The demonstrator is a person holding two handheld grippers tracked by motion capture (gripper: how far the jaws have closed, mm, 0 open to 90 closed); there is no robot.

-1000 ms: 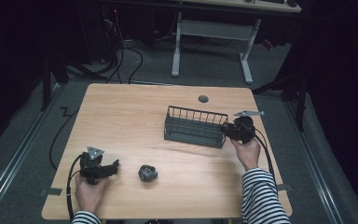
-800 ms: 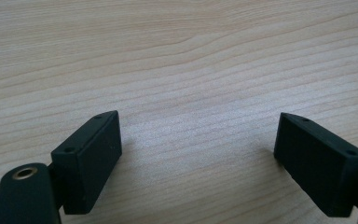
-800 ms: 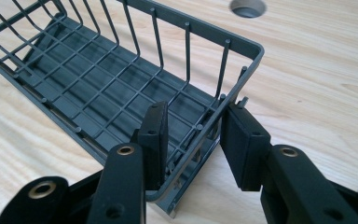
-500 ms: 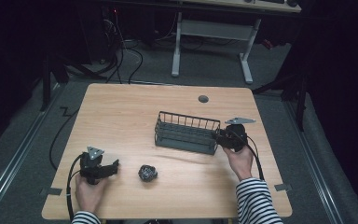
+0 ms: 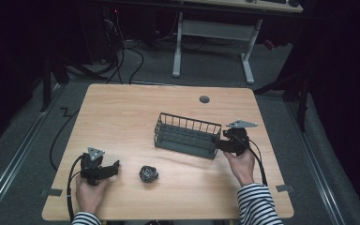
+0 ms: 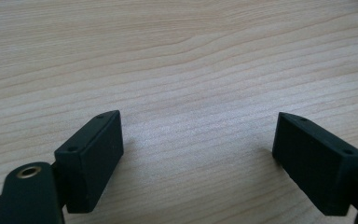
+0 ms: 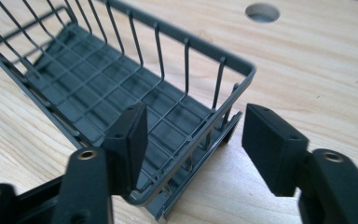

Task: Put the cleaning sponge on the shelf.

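Note:
A dark grey wire basket point(image 5: 190, 123) stands empty on the wooden table point(image 5: 122, 117), right of the middle. My right gripper point(image 5: 220, 144) is at its right end. In the right gripper view the gripper point(image 7: 196, 119) is open, its jaws straddling the basket's end wall point(image 7: 223, 88), one inside and one outside. My left gripper point(image 5: 115, 168) rests near the front left of the table. In the left gripper view it point(image 6: 196, 126) is open over bare wood. A small dark crumpled object point(image 5: 148, 173) lies just to its right.
A round cable hole point(image 5: 204, 99) sits in the tabletop behind the basket. Cables trail off the table's left side onto the floor. A white desk frame point(image 5: 211, 33) stands beyond the far edge.
The basket and my right gripper have slid to the left, toward the middle of the table. The left gripper and the dark object have stayed put.

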